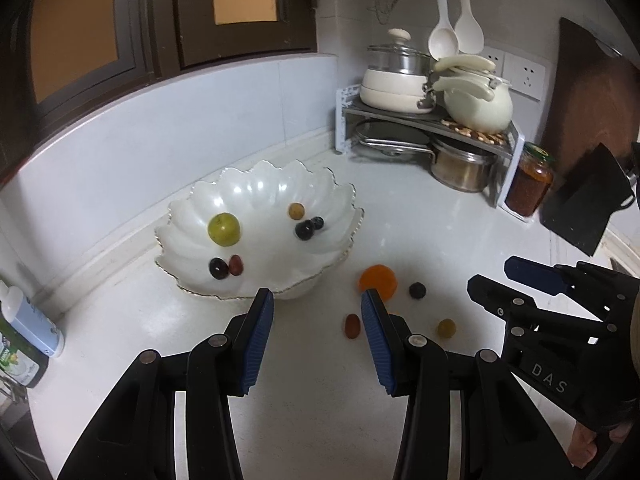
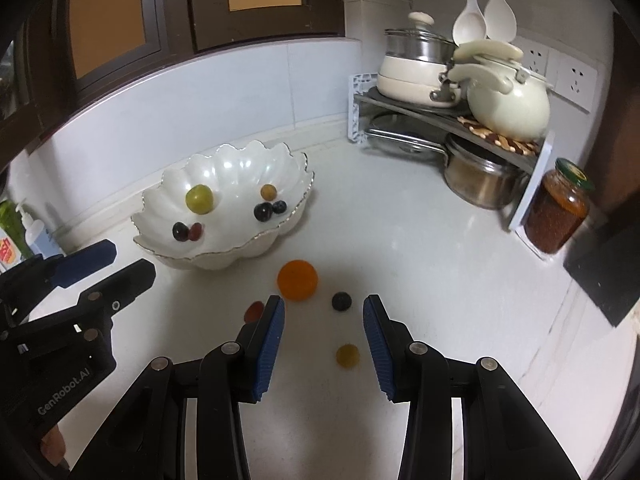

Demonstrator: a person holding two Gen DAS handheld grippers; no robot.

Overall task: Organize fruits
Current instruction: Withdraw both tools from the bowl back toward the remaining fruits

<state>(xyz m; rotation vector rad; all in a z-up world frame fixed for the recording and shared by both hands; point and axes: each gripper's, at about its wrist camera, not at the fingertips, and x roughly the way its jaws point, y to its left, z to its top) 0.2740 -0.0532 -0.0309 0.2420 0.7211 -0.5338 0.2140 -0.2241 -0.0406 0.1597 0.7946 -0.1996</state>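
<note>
A white scalloped bowl [image 1: 208,208] [image 2: 168,184] on the counter holds a green fruit [image 1: 224,229] [image 2: 199,199], a small tan fruit [image 1: 296,211], dark grapes [image 1: 305,230] and a dark and a red fruit [image 1: 218,268]. On the counter lie an orange [image 1: 380,278] [image 2: 298,280], a dark grape [image 1: 417,290] [image 2: 341,301], a red fruit [image 1: 352,326] [image 2: 253,311] and a yellow-green fruit [image 1: 446,328] [image 2: 347,355]. My left gripper [image 1: 318,300] is open and empty, in front of the bowl's rim. My right gripper [image 2: 324,306] is open and empty, just short of the dark grape.
A corner rack [image 1: 424,120] holds pots and a cream kettle [image 2: 508,104]. A jar of red preserve [image 1: 530,186] [image 2: 558,210] stands beside it. A dark cutting board [image 1: 592,120] leans at the right. Bottles [image 1: 28,336] stand at the left edge. A window is behind.
</note>
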